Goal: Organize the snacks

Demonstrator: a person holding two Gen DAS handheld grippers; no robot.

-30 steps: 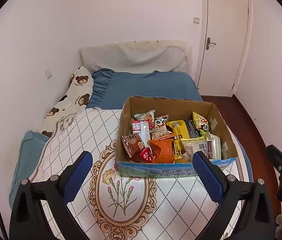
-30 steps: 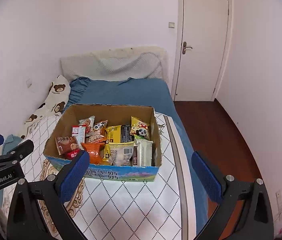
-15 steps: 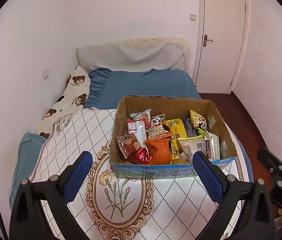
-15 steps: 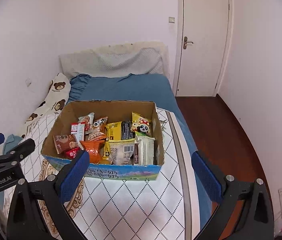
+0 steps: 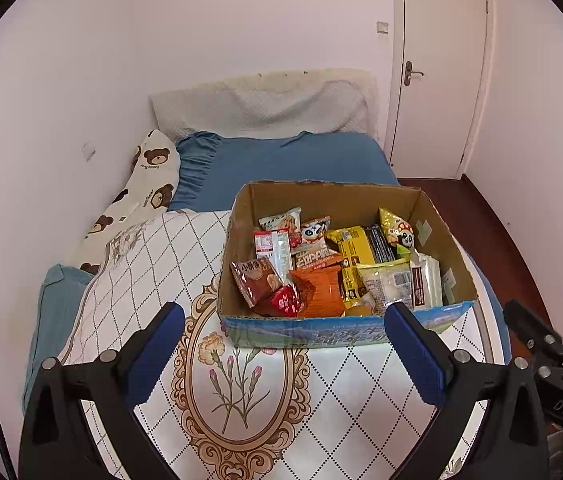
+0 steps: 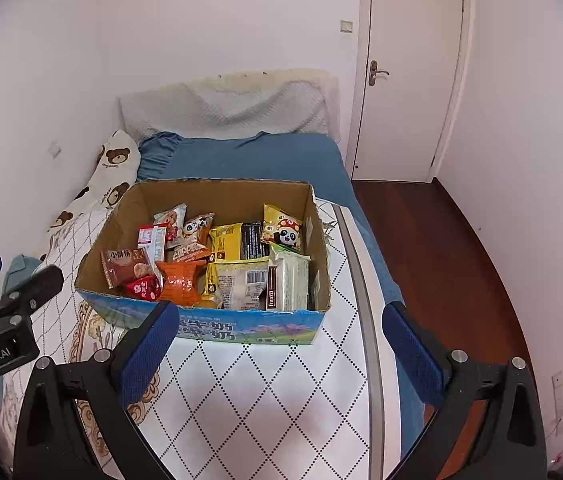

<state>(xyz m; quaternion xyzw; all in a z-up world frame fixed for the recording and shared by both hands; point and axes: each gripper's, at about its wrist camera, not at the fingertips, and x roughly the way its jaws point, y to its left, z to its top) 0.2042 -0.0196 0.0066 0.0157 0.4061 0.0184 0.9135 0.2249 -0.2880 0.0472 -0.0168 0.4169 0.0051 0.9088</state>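
Note:
An open cardboard box (image 5: 337, 196) (image 6: 217, 196) with a blue printed front sits on a white quilt on the bed. Several snack packets fill it: an orange packet (image 5: 317, 288) (image 6: 179, 278), a brown biscuit packet (image 5: 255, 280) (image 6: 123, 266), a yellow packet (image 5: 351, 248) (image 6: 225, 242), a panda packet (image 5: 397, 228) (image 6: 283, 226). My left gripper (image 5: 281, 354) hovers open just before the box's front wall, nothing between its blue pads. My right gripper (image 6: 279, 352) is open too, empty, near the box's front right corner.
The quilt (image 5: 241, 392) has a gold oval flower print. A bear-print pillow (image 5: 149, 184) lies along the left wall, a blue sheet (image 5: 293, 160) and grey headboard cushion behind. A white door (image 6: 409, 72) and dark wood floor (image 6: 441, 248) are to the right.
Both grippers have moved a little forward and tilted, so the box sits slightly lower and closer in each view. Both stay open and empty.

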